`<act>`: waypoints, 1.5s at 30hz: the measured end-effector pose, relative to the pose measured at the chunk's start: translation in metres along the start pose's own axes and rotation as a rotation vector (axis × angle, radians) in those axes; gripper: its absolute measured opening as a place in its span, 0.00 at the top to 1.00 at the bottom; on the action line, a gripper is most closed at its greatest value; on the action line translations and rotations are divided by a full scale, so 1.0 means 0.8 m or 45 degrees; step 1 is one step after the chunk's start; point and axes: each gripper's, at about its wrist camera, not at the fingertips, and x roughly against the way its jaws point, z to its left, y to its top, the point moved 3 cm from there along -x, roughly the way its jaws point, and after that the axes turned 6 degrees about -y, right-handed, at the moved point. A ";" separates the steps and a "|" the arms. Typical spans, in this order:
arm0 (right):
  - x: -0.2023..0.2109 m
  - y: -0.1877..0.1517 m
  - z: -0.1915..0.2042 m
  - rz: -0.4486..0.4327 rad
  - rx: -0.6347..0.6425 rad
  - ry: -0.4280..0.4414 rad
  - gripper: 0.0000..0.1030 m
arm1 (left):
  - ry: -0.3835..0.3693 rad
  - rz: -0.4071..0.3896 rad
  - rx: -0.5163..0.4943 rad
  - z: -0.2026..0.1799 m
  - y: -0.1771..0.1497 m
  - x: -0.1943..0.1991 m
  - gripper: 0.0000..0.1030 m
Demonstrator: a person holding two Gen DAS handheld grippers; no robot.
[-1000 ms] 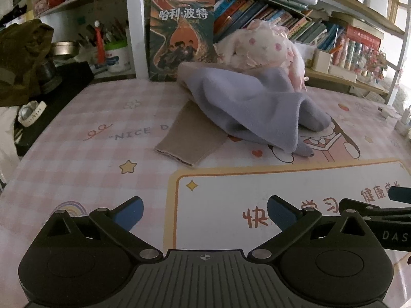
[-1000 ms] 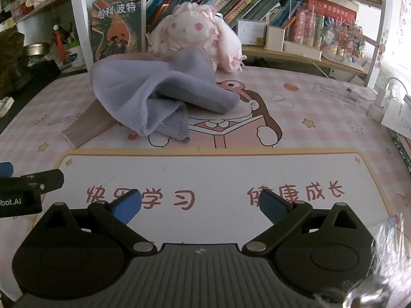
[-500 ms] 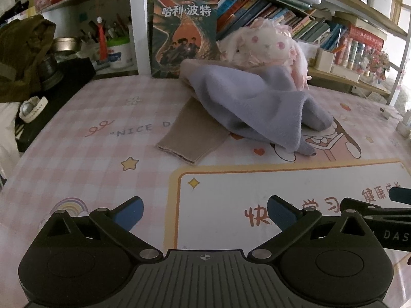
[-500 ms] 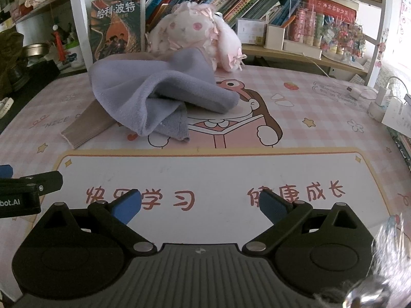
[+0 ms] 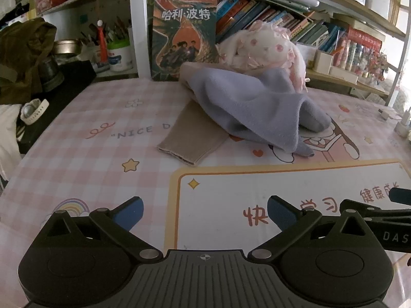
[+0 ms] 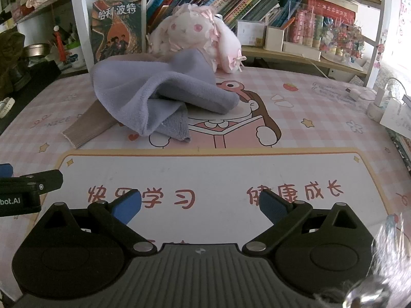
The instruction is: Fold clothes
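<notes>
A crumpled lavender garment [image 5: 251, 107] lies heaped at the back middle of the pink checked desk mat [image 5: 77, 143], on top of a tan garment [image 5: 192, 136] whose flat end sticks out to the front left. Both also show in the right wrist view, lavender [image 6: 154, 97] and tan [image 6: 87, 125]. My left gripper [image 5: 205, 211] is open and empty, well short of the clothes. My right gripper [image 6: 200, 205] is open and empty, over the mat's white panel [image 6: 210, 169]. Each gripper's side shows at the other view's edge.
A pink plush rabbit [image 6: 195, 33] sits right behind the clothes against a bookshelf with a large book [image 5: 185, 36]. A black item with a watch [image 5: 34, 111] lies at the left edge. Chargers and cables [image 6: 377, 102] lie at the right edge.
Both grippers have crept slightly forward towards the clothes. The jaws have stayed open and the clothes have not moved.
</notes>
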 end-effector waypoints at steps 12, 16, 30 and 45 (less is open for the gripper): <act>0.007 0.001 -0.002 -0.020 -0.015 -0.002 0.04 | 0.005 -0.027 -0.012 0.000 0.004 0.006 0.00; 0.008 0.001 -0.002 -0.021 -0.020 -0.004 0.04 | 0.008 -0.026 -0.013 0.000 0.004 0.006 0.00; 0.009 0.001 -0.002 -0.016 -0.019 0.000 0.04 | 0.013 -0.020 -0.010 0.000 0.002 0.007 0.00; 0.008 0.001 0.001 -0.008 -0.024 -0.004 0.04 | 0.008 -0.016 -0.010 0.003 0.003 0.006 0.00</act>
